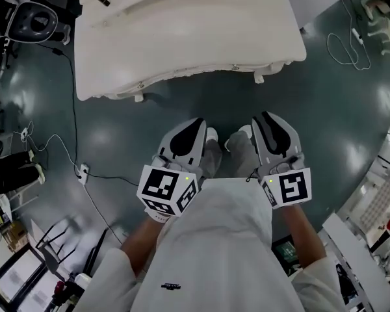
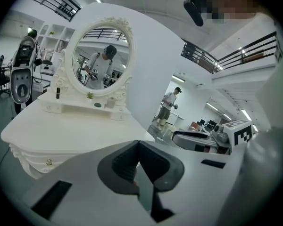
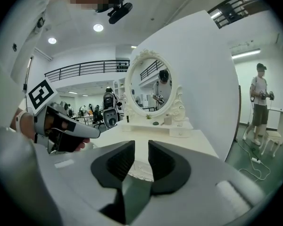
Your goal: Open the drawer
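A white dressing table (image 1: 182,38) stands ahead of me across the floor, its drawer front (image 1: 188,77) with small knobs (image 1: 234,67) facing me. In the left gripper view the drawer's knob (image 2: 48,162) shows under the tabletop at the lower left. My left gripper (image 1: 194,123) is held low in front of my body, its jaws shut with nothing between them (image 2: 138,144). My right gripper (image 1: 265,117) hangs beside it, jaws open and empty (image 3: 141,160), pointing at the table's carved front edge (image 3: 141,169). Both are short of the table.
An oval mirror (image 3: 151,86) and small items sit on the table's back shelf (image 2: 80,108). Cables (image 1: 71,142) and a power strip (image 1: 83,172) lie on the floor at the left. A person (image 3: 260,105) stands at the far right. Equipment crowds both floor edges.
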Motion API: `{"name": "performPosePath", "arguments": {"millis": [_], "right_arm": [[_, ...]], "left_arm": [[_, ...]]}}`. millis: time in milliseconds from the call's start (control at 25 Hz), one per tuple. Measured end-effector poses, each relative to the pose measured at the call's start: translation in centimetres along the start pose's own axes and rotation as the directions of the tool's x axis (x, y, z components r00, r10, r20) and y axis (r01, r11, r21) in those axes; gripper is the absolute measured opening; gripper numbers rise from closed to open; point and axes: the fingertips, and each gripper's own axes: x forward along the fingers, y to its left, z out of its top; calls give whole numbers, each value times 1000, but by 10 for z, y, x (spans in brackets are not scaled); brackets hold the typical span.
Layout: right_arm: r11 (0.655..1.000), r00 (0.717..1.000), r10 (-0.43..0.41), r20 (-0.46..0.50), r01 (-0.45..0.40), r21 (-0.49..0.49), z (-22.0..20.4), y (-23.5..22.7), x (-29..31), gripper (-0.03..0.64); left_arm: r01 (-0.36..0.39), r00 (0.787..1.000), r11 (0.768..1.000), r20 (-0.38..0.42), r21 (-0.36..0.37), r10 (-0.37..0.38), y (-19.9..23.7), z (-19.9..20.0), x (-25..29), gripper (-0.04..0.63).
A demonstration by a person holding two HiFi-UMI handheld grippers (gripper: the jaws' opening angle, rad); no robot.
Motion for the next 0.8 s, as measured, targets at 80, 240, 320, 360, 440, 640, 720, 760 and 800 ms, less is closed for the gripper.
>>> {"name": "performPosePath", "arguments": {"millis": [80, 240, 320, 360, 440, 640, 720, 760, 800], "right_arm": [[1000, 1000, -2, -5, 2, 8, -7, -6, 7, 103], [999, 1000, -8, -18, 9, 32, -24, -17, 24, 123], [999, 1000, -14, -24, 15, 42, -35, -21, 33, 123], [999, 999, -17, -29, 19, 49, -40, -21, 37, 124], [997, 999, -24, -40, 27, 66, -51, -22, 43, 126], [996, 998, -36, -54, 41, 84, -66, -31, 57, 129], [996, 998, -37, -55, 41, 74, -72, -34, 64, 129], [997, 998, -37, -55, 40, 67, -75, -34, 68, 129], [997, 998, -35, -57, 38, 62, -78, -34, 71, 130]], "left_arm": [[-5, 1000, 1000, -11, 6, 6, 3, -4, 8, 0], [-11, 999, 1000, -31, 11, 11, 7, -12, 27, 0], [-12, 999, 1000, -34, 14, 13, 10, -17, 35, 0], [-13, 999, 1000, -37, 14, 14, 11, -20, 38, 0], [-15, 999, 1000, -43, 13, 15, 13, -25, 42, 0], [-18, 999, 1000, -47, 10, 18, 18, -30, 51, 0], [-22, 999, 1000, -46, 11, 22, 23, -36, 55, 0], [-25, 999, 1000, -46, 12, 25, 26, -39, 57, 0], [-28, 998, 1000, -49, 13, 28, 29, -42, 58, 0]]}}
